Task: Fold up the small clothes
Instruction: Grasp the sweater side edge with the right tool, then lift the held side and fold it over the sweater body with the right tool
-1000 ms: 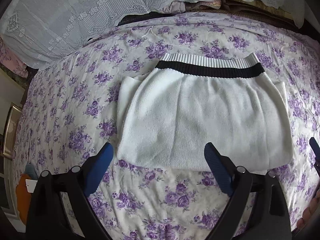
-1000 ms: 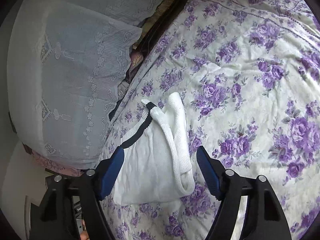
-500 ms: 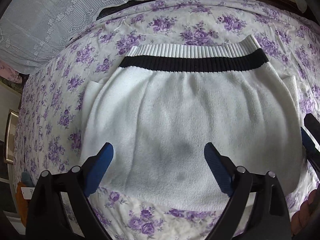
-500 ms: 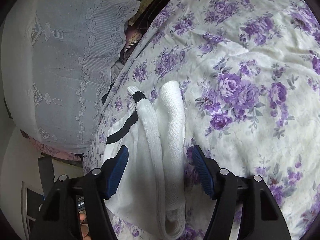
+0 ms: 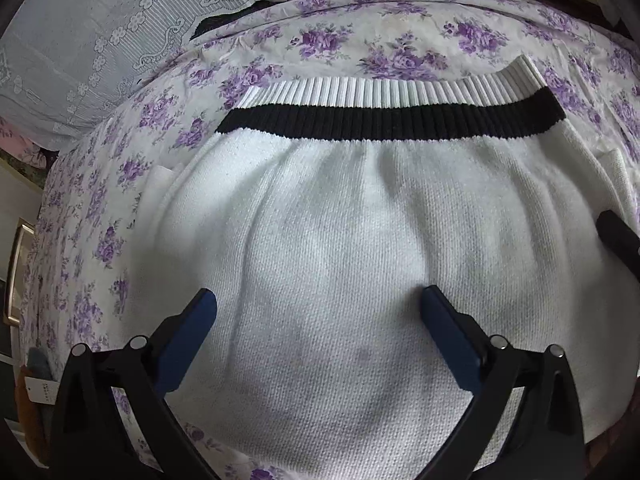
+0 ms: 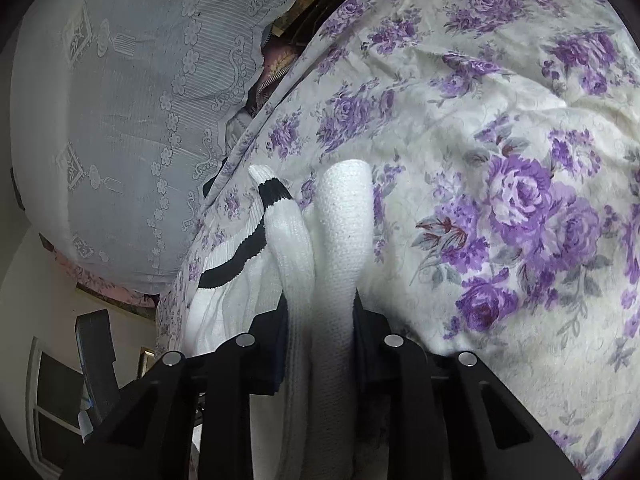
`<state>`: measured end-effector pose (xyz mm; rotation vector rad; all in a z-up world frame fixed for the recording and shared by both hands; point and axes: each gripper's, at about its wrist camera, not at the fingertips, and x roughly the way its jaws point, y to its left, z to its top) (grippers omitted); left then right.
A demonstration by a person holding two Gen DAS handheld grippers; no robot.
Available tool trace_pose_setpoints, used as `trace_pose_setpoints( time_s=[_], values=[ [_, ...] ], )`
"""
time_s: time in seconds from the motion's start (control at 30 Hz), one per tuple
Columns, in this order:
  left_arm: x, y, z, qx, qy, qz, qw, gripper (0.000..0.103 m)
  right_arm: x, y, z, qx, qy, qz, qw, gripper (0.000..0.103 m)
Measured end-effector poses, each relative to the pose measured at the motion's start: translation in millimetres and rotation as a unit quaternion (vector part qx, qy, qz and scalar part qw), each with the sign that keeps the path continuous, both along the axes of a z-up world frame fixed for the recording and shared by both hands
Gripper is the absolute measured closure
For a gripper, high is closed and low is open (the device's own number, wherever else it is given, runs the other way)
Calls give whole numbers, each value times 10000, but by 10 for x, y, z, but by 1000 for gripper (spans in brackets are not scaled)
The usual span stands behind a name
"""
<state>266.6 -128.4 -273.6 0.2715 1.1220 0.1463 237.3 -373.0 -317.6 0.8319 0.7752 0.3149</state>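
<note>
Here the white knit sweater is spread flat on the floral bedspread. Its side edge is pinched by the right gripper; the left gripper is held wide apart over the body. Soft, light, limp knit is judged best taken by doubled edges.

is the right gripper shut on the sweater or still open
Shut: the right gripper has closed on the white sweater, whose doubled side edge fills the gap between its fingers.
</note>
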Motion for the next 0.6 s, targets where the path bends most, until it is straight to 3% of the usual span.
trace_pose_setpoints(
  time_s=[0.2,0.37,0.5,0.6],
  values=[
    [-28,-76,11,279,-148,-182,9993,4,-28,31,40,-85,186,-98,9997,80],
    [-6,-14,16,76,-54,-298,9995,4,-57,59,19,25,415,-261,9988,80],
    [-13,15,7,-20,-113,-374,9992,4,-81,98,35,-154,411,-356,9984,83],
    [-21,26,33,-78,-145,-407,9990,4,-125,182,213,-360,434,-449,9974,86]
  ],
)
